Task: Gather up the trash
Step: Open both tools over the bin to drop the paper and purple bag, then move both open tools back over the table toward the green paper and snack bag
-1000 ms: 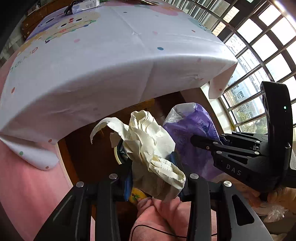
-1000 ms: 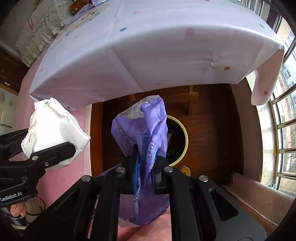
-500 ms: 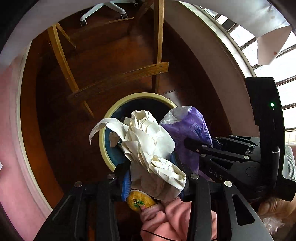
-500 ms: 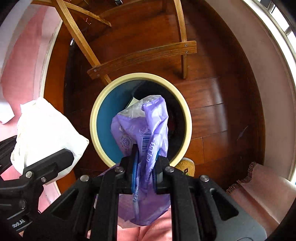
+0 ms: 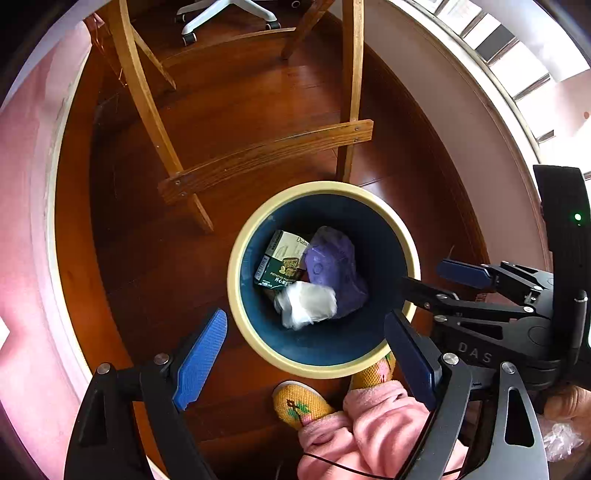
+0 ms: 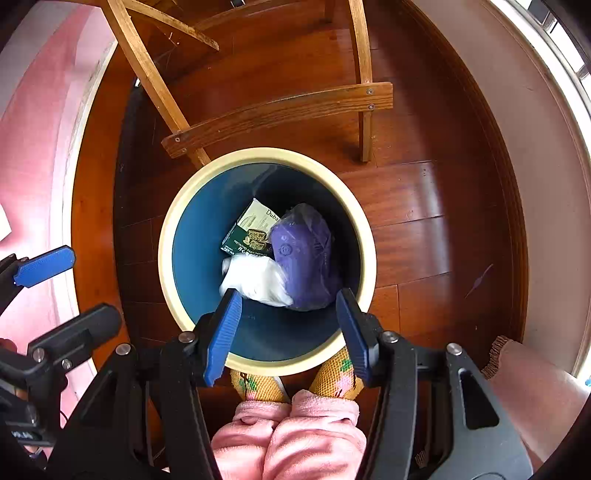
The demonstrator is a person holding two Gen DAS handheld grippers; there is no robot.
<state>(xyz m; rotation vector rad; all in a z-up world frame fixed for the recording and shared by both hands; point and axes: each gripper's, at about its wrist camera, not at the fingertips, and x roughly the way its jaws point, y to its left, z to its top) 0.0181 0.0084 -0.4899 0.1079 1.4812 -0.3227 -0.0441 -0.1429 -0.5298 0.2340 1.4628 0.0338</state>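
Observation:
A round bin with a cream rim [image 5: 246,236] [image 6: 173,229] and dark blue inside stands on the wooden floor below both grippers. Inside it lie a purple plastic bag [image 5: 334,271] [image 6: 306,258], a crumpled white paper wad [image 5: 306,304] [image 6: 255,278] and a green carton [image 5: 282,264] [image 6: 251,230]. My left gripper [image 5: 306,350] is open above the bin's near rim, nothing between its blue pads. My right gripper [image 6: 290,328] is open too, empty, over the bin's near side; it also shows in the left wrist view [image 5: 443,273].
Wooden chair legs and a crossbar [image 5: 266,157] [image 6: 277,110] stand just beyond the bin. A person's pink trouser legs [image 6: 288,432] and yellow knitted slippers [image 5: 299,404] are right at the bin's near edge. An office chair base [image 5: 225,14] is farther back.
Both grippers opened over the bin. The white paper wad fell from the left gripper and the purple bag from the right; both now lie inside the bin.

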